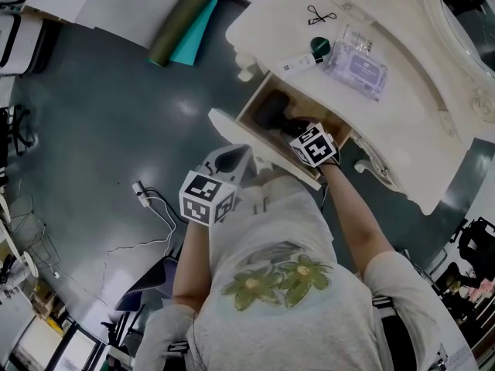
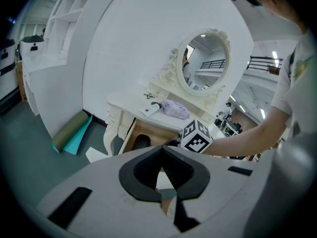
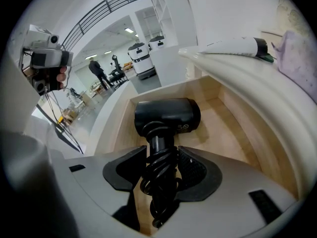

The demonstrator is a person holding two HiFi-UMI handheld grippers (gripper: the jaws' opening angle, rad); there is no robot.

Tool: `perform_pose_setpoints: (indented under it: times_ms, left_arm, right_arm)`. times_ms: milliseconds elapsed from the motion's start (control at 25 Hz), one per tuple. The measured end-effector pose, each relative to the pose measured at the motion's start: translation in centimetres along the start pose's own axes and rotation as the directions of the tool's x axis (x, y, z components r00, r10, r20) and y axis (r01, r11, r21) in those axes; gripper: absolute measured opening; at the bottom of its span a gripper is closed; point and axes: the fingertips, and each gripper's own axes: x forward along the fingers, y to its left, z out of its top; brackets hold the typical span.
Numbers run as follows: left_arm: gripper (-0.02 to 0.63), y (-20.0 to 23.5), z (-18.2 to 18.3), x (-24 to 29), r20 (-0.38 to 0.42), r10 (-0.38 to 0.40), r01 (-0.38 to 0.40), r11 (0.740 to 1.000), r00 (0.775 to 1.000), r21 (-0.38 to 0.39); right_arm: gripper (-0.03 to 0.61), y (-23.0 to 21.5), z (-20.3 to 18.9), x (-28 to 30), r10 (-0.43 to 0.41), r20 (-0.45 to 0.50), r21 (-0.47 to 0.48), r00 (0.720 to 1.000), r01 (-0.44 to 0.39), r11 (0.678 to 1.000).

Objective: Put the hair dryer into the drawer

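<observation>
The black hair dryer [image 3: 166, 115] lies inside the open wooden drawer [image 3: 225, 130] of a white vanity, its barrel pointing toward the drawer's back. Its handle, wrapped in coiled black cord, runs back between the pads of my right gripper [image 3: 162, 153], which is shut on it. In the head view the right gripper [image 1: 311, 144] hangs over the drawer [image 1: 249, 108] with the dryer [image 1: 272, 113] under it. My left gripper [image 1: 230, 157] is held back close to the person's chest, shut and holding nothing; its tips [image 2: 162, 152] meet in the left gripper view, which looks toward the drawer [image 2: 130, 133].
The vanity top [image 1: 418, 122] carries a white tube [image 1: 300, 62], a lilac pouch [image 1: 357, 66] and a black hair tie [image 1: 319, 15]; an oval mirror [image 2: 205, 61] stands behind. A rolled olive and teal mat [image 1: 182, 25] and a white charger cable [image 1: 151, 203] lie on the grey floor.
</observation>
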Motion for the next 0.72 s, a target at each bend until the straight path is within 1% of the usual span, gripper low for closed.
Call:
perform_pose_setpoints:
  times_ms: [720]
  left_arm:
    - [0.011,-1.4,-0.6,0.3,-0.015,-0.015,0.016,1.0,1.0,0.024]
  right_arm:
    - [0.209,0.1,-0.8,0.6,-0.024,-0.009,-0.076,1.0,0.023,0.997]
